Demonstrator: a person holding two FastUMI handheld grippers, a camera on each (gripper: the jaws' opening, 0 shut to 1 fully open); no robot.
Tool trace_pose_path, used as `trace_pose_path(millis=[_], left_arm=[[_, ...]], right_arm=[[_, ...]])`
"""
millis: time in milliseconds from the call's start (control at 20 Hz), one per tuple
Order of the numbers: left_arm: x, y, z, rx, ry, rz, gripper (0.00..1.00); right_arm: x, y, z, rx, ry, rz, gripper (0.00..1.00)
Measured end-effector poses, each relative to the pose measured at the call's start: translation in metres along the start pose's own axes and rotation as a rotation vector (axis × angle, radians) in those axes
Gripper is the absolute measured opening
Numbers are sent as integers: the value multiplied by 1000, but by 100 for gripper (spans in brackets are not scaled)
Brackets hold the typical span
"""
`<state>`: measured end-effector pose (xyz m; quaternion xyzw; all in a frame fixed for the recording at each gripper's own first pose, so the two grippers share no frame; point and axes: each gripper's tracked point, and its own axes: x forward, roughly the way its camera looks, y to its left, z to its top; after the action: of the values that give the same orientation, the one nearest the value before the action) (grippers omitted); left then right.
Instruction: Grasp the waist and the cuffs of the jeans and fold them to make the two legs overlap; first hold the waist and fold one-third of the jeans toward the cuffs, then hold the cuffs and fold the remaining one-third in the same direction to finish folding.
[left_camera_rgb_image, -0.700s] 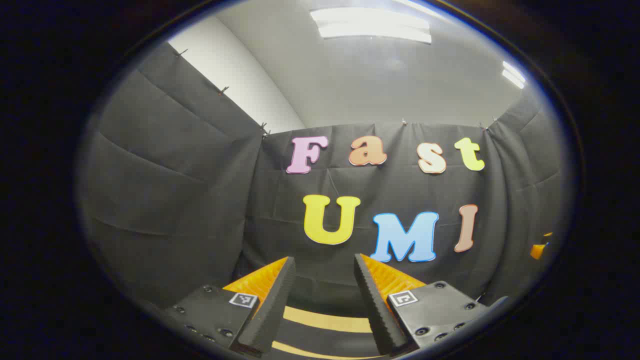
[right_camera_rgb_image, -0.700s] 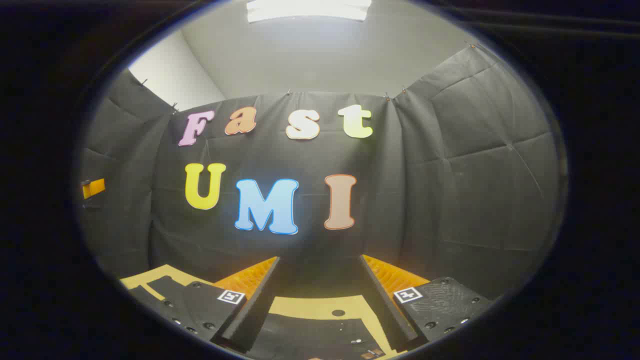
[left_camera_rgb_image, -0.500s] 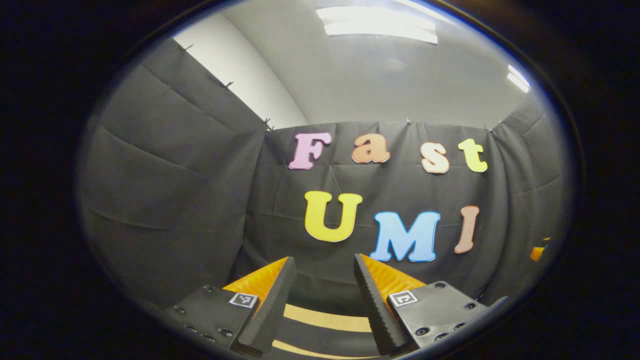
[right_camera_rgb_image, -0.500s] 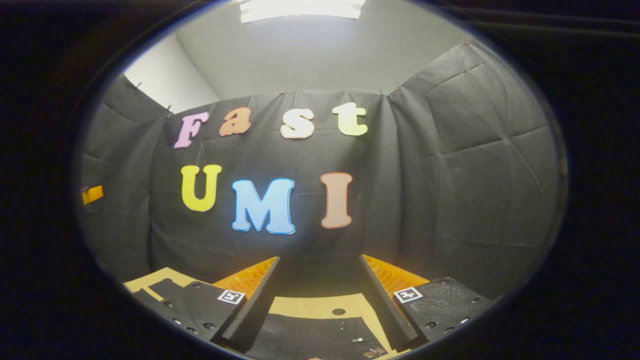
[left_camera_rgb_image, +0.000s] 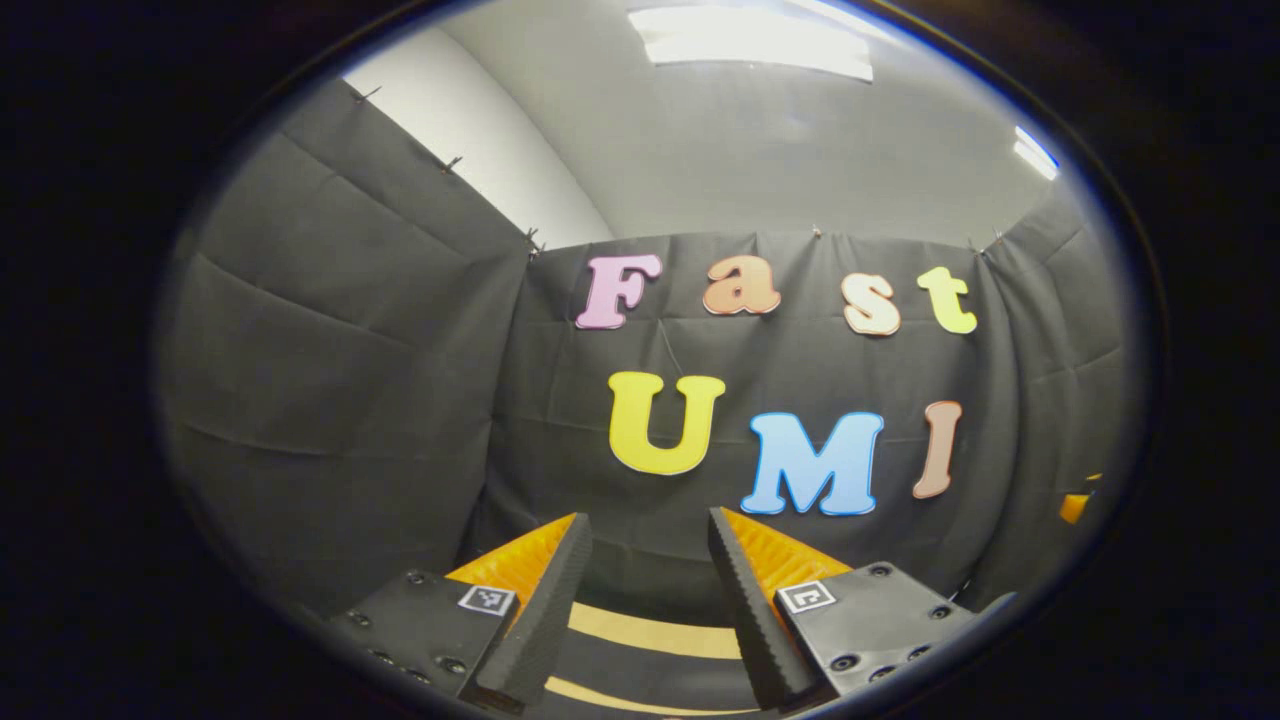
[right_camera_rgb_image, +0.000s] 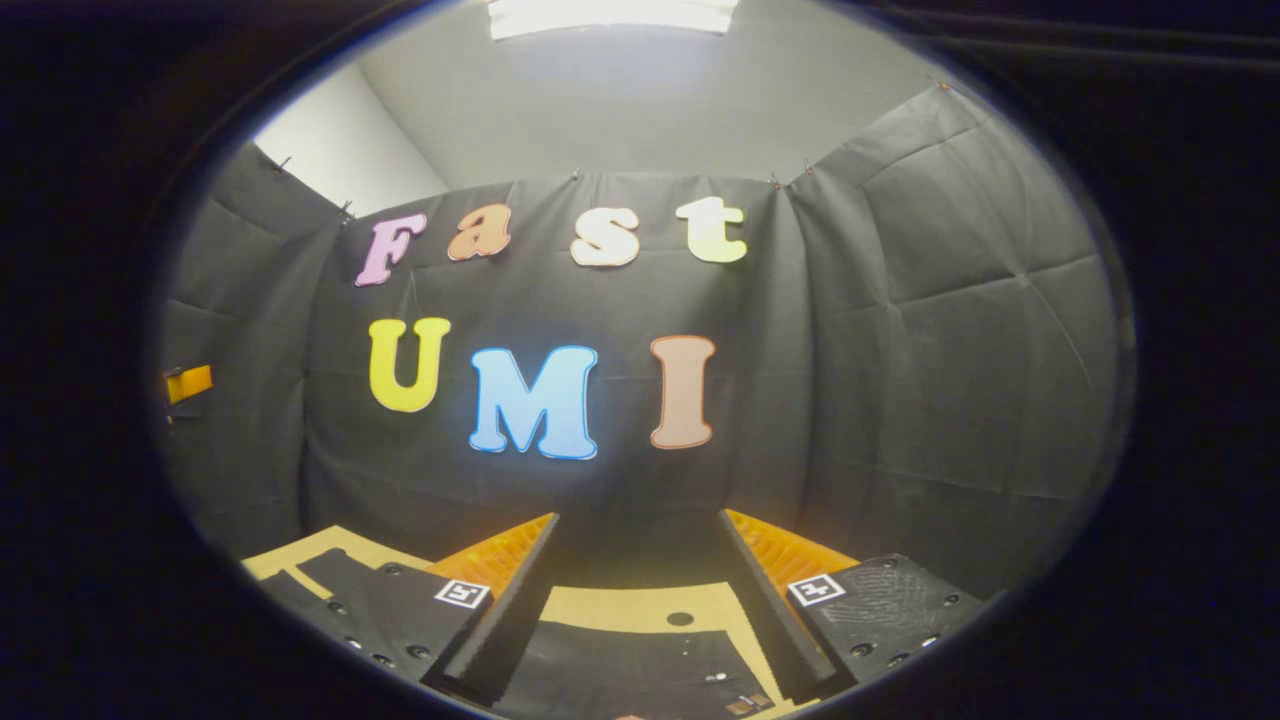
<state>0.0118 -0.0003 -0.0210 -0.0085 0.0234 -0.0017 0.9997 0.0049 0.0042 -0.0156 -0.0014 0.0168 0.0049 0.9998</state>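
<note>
The dark jeans (right_camera_rgb_image: 620, 668) lie flat on a tan table (right_camera_rgb_image: 625, 606) low in the right gripper view, with small metal studs showing near the bottom edge. My right gripper (right_camera_rgb_image: 638, 520) hovers above them, open, with nothing between its fingers. In the left gripper view, my left gripper (left_camera_rgb_image: 648, 520) is also open and empty, held above a dark band of cloth (left_camera_rgb_image: 650, 668) that crosses the tan table (left_camera_rgb_image: 655, 634). Both cameras point mostly at the booth wall, so most of the jeans is hidden below the views.
Black cloth walls close the booth at the back and on both sides. A small part of the other gripper (left_camera_rgb_image: 1075, 505) shows at the far right of the left gripper view, and likewise (right_camera_rgb_image: 188, 383) at the far left of the right gripper view.
Both views have shifted only slightly against the back wall. Both grippers stay open and empty above the table.
</note>
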Motion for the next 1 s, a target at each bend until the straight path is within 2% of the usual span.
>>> trace_pose_path(millis=[50, 100, 150, 300, 400, 550, 600, 650, 700, 800, 1000], left_arm=[[0, 1, -3, -10, 9, -1, 80], [1, 5, -9, -24, 24, 7, 84], [2, 10, -15, -40, 39, 19, 80], [6, 32, -33, -106, 88, 58, 80], [11, 50, -65, -227, 172, 83, 80], [7, 64, -132, -507, 356, 90, 80], [11, 70, -158, -584, 413, 118, 80], [8, 75, -182, -657, 458, 136, 76], [6, 83, -207, -706, 499, 156, 84], [-9, 95, -248, -777, 568, 188, 84], [-44, 136, -297, -910, 619, 327, 86]], right_arm=[[0, -1, 0, 3, 3, -1, 92], [0, -1, -2, 9, 6, -4, 92], [0, -2, -3, 17, 9, -4, 92], [2, -9, -11, 50, 24, -15, 92], [5, -21, -26, 143, 65, -37, 92], [9, -47, -72, 418, 200, -91, 93], [10, -58, -94, 530, 248, -116, 93], [9, -71, -117, 642, 295, -140, 92], [9, -83, -144, 751, 344, -170, 92], [-1, -100, -210, 943, 478, -253, 92], [-36, -131, -345, 1191, 724, -435, 92]])
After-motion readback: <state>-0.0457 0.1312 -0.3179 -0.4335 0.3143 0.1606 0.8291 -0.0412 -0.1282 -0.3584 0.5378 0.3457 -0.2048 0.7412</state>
